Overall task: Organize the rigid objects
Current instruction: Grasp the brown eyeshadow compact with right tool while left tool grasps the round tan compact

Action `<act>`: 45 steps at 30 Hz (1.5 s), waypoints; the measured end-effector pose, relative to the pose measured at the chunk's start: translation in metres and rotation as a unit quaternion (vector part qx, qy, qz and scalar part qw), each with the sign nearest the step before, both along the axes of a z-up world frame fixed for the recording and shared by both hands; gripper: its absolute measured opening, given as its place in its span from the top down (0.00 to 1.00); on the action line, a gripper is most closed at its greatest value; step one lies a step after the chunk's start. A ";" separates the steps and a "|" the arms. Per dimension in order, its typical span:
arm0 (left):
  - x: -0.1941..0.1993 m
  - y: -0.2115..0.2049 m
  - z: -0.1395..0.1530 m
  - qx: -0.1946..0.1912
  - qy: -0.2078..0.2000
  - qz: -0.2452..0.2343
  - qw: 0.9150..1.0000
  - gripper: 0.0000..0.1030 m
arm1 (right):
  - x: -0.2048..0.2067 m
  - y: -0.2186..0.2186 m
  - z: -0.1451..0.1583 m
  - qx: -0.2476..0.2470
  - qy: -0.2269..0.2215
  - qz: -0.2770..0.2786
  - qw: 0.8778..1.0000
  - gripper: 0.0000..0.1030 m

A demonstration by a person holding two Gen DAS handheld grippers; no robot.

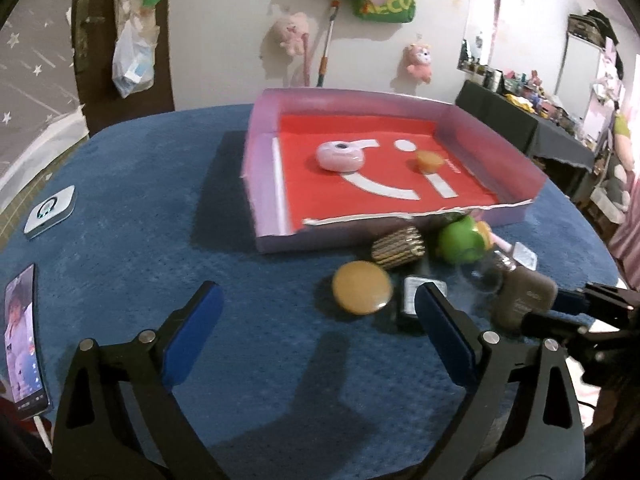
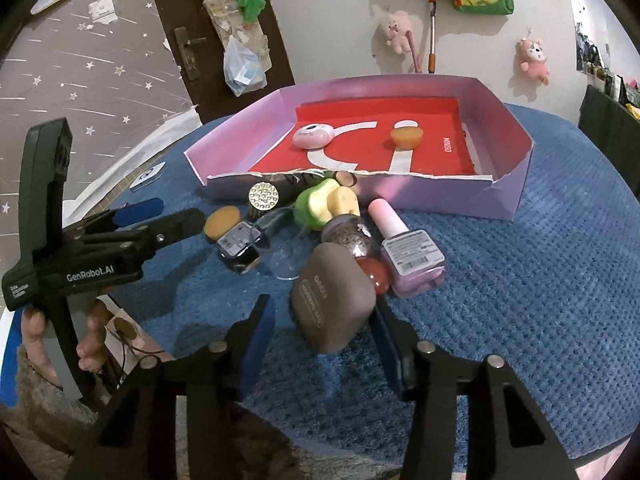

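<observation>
A lilac box tray (image 1: 272,184) (image 2: 516,184) with a red floor holds a pink round case (image 1: 340,156) (image 2: 314,135) and a small tan jar (image 1: 429,160) (image 2: 407,136). In front of it lies a pile: a tan round lid (image 1: 362,287), a gold ribbed cap (image 1: 398,247), a green apple-shaped toy (image 1: 460,242) (image 2: 316,208), a pink nail polish bottle (image 2: 412,258) and a clear bottle (image 2: 284,256). My right gripper (image 2: 324,322) straddles a grey-brown case (image 2: 332,304) (image 1: 520,300), with a gap at the left pad. My left gripper (image 1: 319,287) (image 2: 168,212) stands open near the lid, holding nothing.
A phone (image 1: 24,340) and a white device (image 1: 50,212) lie on the blue cloth (image 1: 160,200) at the left. A person's hand (image 2: 36,328) holds the left gripper's handle. Plush toys hang on the wall behind the tray.
</observation>
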State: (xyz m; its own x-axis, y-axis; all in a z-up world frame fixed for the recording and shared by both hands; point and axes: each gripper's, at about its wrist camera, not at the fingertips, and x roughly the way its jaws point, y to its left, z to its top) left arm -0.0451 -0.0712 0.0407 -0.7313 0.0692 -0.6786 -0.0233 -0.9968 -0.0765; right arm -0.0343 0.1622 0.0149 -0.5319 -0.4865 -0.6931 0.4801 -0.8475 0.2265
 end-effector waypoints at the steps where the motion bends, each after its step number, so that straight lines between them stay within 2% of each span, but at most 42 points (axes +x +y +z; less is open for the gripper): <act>1: -0.001 -0.002 -0.002 -0.004 -0.004 0.003 1.000 0.08 | 0.000 0.000 0.000 -0.003 0.000 0.000 1.000 0.57; 5: -0.010 -0.003 -0.014 -0.019 -0.023 0.002 1.000 0.10 | 0.000 -0.002 0.002 -0.014 -0.006 0.010 1.000 0.62; 11: -0.020 0.004 -0.020 -0.019 -0.030 -0.018 0.999 0.11 | -0.003 -0.010 0.000 -0.012 -0.011 0.019 1.000 0.62; 16: -0.026 0.010 -0.021 -0.021 -0.033 -0.029 0.999 0.17 | -0.007 -0.011 0.000 -0.013 -0.011 0.016 1.000 0.62; 18: -0.029 0.010 -0.023 -0.014 -0.037 -0.035 0.999 0.24 | -0.008 -0.011 0.000 -0.013 -0.011 0.016 1.000 0.65; 19: -0.029 0.011 -0.024 -0.007 -0.040 -0.039 0.998 0.28 | -0.008 -0.011 0.000 -0.012 -0.010 0.016 1.000 0.70; 21: -0.029 0.012 -0.025 0.007 -0.044 -0.047 0.998 0.40 | -0.009 -0.012 -0.001 -0.013 -0.014 0.021 1.000 0.77; 27: -0.024 0.009 -0.026 0.009 -0.043 -0.058 0.997 0.38 | -0.009 -0.013 -0.002 -0.014 -0.014 0.025 0.999 0.78; 34: -0.027 0.017 -0.029 -0.041 -0.040 -0.067 0.996 0.38 | -0.008 -0.014 -0.002 -0.016 -0.015 0.025 0.999 0.78; 41: -0.042 0.016 -0.028 -0.026 -0.032 -0.061 0.997 0.40 | -0.007 -0.013 -0.003 -0.014 -0.016 0.025 0.999 0.78; 43: -0.043 0.017 -0.028 -0.024 -0.032 -0.067 0.997 0.47 | -0.007 -0.013 -0.003 -0.014 -0.016 0.025 0.999 0.78; 45: -0.042 0.019 -0.028 -0.019 -0.032 -0.076 0.996 0.58 | -0.008 -0.013 -0.003 -0.014 -0.015 0.025 0.999 0.78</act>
